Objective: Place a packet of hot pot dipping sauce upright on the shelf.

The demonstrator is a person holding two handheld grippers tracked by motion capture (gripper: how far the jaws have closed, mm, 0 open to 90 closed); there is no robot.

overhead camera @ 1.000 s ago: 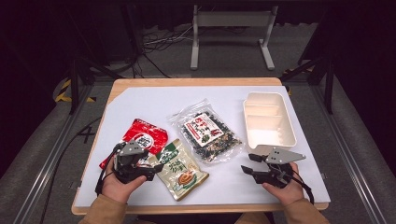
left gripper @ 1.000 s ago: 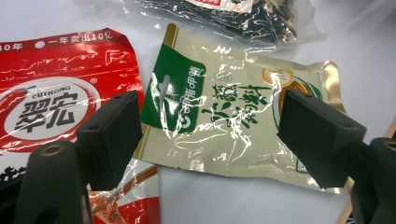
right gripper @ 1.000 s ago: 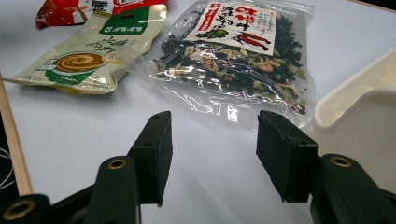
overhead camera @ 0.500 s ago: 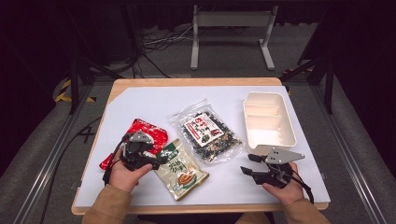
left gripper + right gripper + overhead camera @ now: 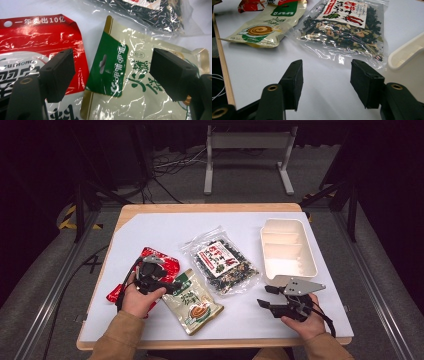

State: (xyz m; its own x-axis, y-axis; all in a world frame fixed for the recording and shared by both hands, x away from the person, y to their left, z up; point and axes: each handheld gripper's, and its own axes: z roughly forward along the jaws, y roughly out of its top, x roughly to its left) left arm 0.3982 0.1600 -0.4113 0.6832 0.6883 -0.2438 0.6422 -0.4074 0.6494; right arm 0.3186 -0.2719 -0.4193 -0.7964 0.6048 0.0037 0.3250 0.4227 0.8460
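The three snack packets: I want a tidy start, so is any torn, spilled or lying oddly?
None looks torn or spilled. The cream packet lies askew, its green header overlapping the red packet's edge. The clear seaweed bag lies flat, apart.

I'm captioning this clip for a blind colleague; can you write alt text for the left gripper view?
The left gripper, jaws open, hovers over the green header of a cream snack pouch lying on a white table. The pouch's edge overlaps a red packet at left, and a clear bag of dark dried mix lies beyond.
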